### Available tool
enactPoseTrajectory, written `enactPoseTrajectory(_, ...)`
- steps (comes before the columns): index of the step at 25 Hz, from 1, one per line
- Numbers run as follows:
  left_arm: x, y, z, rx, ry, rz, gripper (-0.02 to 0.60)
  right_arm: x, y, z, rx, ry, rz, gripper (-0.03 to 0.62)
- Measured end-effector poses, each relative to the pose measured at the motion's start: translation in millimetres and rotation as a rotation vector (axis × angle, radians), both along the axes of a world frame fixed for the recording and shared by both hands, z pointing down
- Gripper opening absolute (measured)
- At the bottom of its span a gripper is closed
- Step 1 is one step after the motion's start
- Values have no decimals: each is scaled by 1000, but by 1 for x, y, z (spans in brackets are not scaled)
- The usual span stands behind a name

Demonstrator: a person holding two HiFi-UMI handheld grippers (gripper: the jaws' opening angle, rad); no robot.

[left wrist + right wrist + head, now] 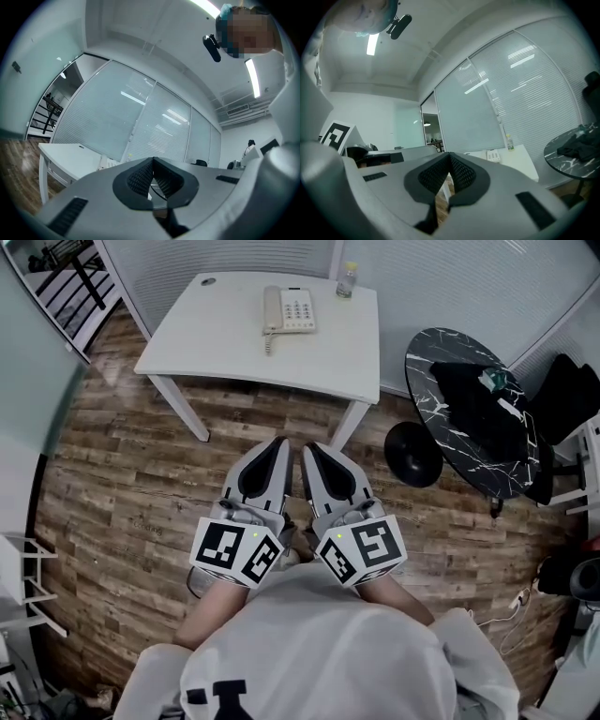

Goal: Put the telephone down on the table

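Item: telephone [289, 310], cream desk set with keypad, handset apparently seated along its left side, coiled cord trailing toward the near edge. Location: flat on the white table [206, 343], toward the far edge, well apart from both grippers and touched by neither. Since it already rests on the table, the task looks either finished or not yet taken up. Adjacent: a clear bottle [347, 280], upright near the back edge, just right of the telephone. Item: left gripper [279, 442], jaws clenched pad to pad, nothing between them. Item: right gripper [309, 448], likewise closed and empty. Pose: both are held low and close to the person's torso, side by side and nearly touching, tips aimed forward toward the table and angled slightly together, marker cubes nearest the body. This reads as a neutral carrying stance over the wood floor [122, 484], not a reach. Surroundings: a round black marble table [431, 362] to the right, bearing a dark garment [478, 399]. The gripper views look up across the room, with frosted glass partitions behind.
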State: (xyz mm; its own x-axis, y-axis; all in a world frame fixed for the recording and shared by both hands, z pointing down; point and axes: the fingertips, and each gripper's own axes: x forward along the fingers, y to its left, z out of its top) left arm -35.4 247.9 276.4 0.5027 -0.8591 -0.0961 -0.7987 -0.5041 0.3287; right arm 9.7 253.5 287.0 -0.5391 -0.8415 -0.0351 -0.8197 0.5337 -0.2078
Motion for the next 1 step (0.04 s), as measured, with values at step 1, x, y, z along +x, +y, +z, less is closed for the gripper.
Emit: enactPoseTrajectory(1,-1,1,-1,0,0,0,5,-1,1,0,0,1,-2,26)
